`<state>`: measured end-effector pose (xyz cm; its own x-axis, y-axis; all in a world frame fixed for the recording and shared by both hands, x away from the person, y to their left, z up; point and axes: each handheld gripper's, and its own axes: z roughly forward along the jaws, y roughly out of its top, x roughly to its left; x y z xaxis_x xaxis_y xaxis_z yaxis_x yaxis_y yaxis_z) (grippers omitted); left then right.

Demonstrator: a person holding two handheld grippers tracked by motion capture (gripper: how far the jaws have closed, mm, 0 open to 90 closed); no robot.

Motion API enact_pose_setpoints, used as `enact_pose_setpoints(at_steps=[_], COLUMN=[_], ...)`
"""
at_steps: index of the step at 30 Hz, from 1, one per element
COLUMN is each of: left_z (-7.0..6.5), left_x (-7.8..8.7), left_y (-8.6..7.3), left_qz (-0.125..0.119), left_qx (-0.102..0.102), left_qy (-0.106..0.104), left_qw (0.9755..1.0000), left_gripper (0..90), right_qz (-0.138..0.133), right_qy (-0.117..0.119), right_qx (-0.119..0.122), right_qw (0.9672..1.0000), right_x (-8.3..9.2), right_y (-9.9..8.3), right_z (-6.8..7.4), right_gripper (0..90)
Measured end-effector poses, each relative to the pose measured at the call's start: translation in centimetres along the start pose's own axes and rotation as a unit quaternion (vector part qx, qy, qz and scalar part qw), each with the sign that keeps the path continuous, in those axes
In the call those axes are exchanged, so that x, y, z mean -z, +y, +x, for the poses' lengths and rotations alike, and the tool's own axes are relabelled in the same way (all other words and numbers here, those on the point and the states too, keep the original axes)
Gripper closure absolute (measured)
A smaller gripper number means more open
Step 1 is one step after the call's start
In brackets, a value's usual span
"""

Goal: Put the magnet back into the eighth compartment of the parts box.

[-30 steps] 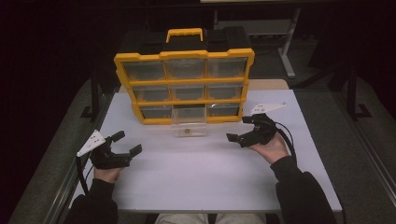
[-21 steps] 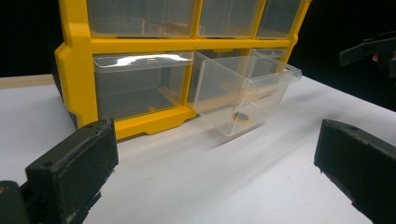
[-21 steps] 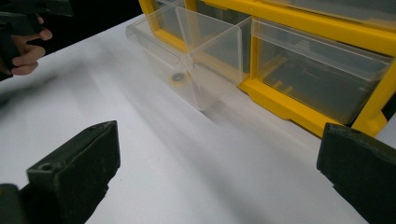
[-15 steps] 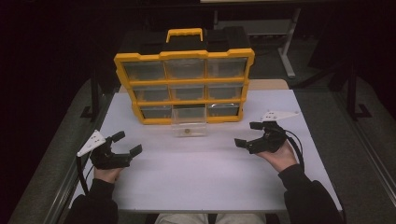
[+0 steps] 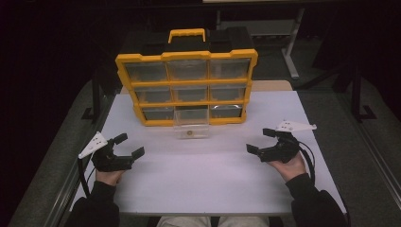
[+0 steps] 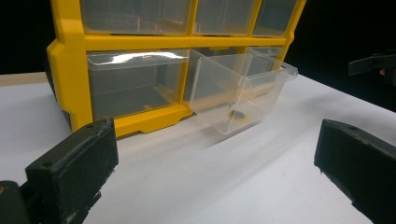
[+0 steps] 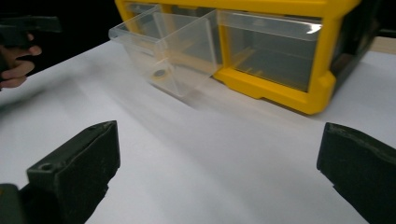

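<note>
A yellow organizer (image 5: 187, 87) with clear drawers stands at the back of the white table (image 5: 203, 175). Its bottom middle drawer (image 5: 191, 126) is pulled out, and a small round ring (image 5: 189, 133) lies in it. The same drawer (image 6: 240, 91) with the ring (image 6: 239, 115) is ahead in the left gripper view. In the right gripper view the drawer (image 7: 170, 44) holds the ring (image 7: 160, 73). My left gripper (image 5: 128, 145) rests open at the front left of the table. At the right my right gripper (image 5: 261, 141) is held open with nothing between its jaws.
A black case with a yellow handle (image 5: 187, 34) sits behind the organizer. Dark floor and table legs (image 5: 291, 52) lie beyond the table. The person's other hand (image 7: 16, 63) shows far left in the right gripper view.
My right gripper has drawn back from the organizer's lower right toward the front right of the table. The left gripper has stayed put.
</note>
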<state>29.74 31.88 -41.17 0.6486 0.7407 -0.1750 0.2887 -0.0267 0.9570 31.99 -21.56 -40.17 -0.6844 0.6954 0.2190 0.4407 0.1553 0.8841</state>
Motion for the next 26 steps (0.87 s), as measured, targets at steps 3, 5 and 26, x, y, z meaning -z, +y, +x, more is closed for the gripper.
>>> enact_pose_setpoints(at_steps=[3, 5, 26], left_z=[-0.2, -0.2, 0.0], left_x=[-0.1, -0.1, -0.1], left_y=[0.0, 0.0, 0.0], left_qz=[0.002, 0.002, -0.002], left_qx=[-0.003, -0.003, -0.001], left_qy=[-0.004, -0.004, -0.003], left_qw=[1.0000, 1.0000, 1.0000], left_gripper=[0.0, 0.0, 0.0], right_qz=[-0.014, -0.028, -0.063], right_qy=[-0.008, -0.014, -0.040], right_qx=[0.005, 0.005, -0.009], right_qw=[0.9999, 0.9995, 0.9972], right_x=[0.6, 1.3, 4.0], right_y=[-0.4, -0.9, -4.3], right_z=[0.0, -0.2, -1.3], right_gripper=[0.0, 0.0, 0.0])
